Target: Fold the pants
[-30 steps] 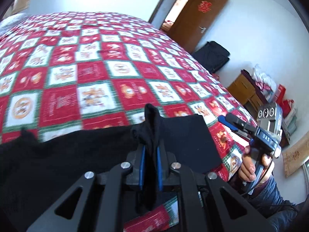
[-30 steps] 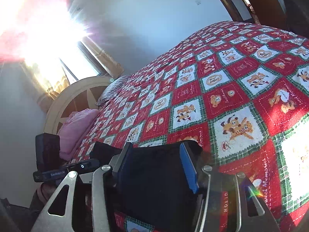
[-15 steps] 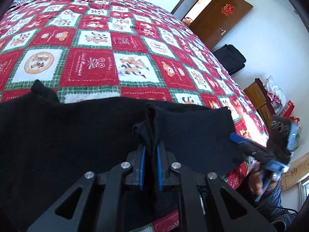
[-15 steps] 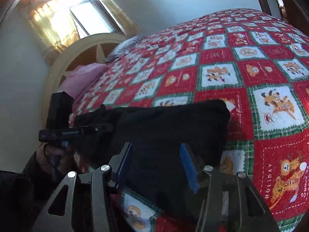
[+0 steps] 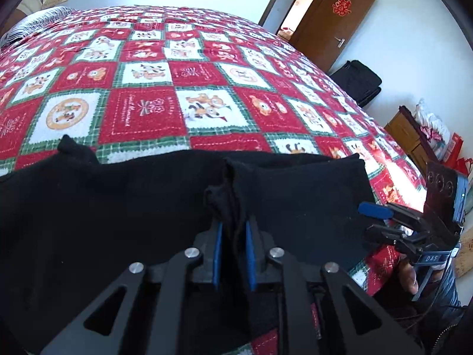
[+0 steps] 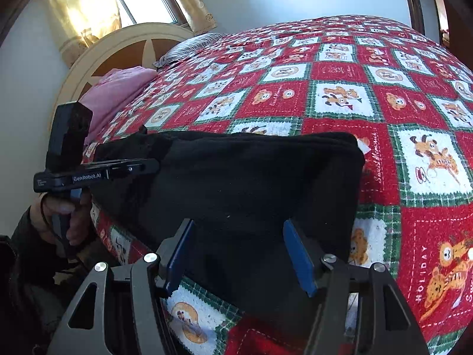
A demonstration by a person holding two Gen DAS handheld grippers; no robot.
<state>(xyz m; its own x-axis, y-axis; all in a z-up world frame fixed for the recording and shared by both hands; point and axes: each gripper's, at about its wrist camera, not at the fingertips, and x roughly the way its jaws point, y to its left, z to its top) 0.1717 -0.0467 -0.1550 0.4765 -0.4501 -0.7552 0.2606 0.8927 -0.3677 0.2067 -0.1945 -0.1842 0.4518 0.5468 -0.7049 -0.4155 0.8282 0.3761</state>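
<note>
Black pants (image 5: 118,207) lie folded on the near edge of a bed with a red, white and green patchwork quilt (image 5: 147,112). My left gripper (image 5: 232,230) is shut on a bunched fold of the pants, which sticks up between its blue pads. In the right wrist view the pants (image 6: 236,177) lie flat as a dark rectangle. My right gripper (image 6: 239,251) is open and empty, its blue pads above the near part of the pants. The right gripper also shows at the right of the left wrist view (image 5: 384,216), beside the pants' end.
A brown door (image 5: 334,17) stands open at the far right, with a black bag (image 5: 357,82) and a wooden cabinet (image 5: 408,136) along the wall. A headboard (image 6: 118,56), pink cloth (image 6: 118,88) and a striped pillow (image 6: 189,47) lie at the bed's far left.
The left gripper has kept its hold on the pants and lowered them flatter onto the quilt. The right gripper stays open and has drawn back a little from the pants' end.
</note>
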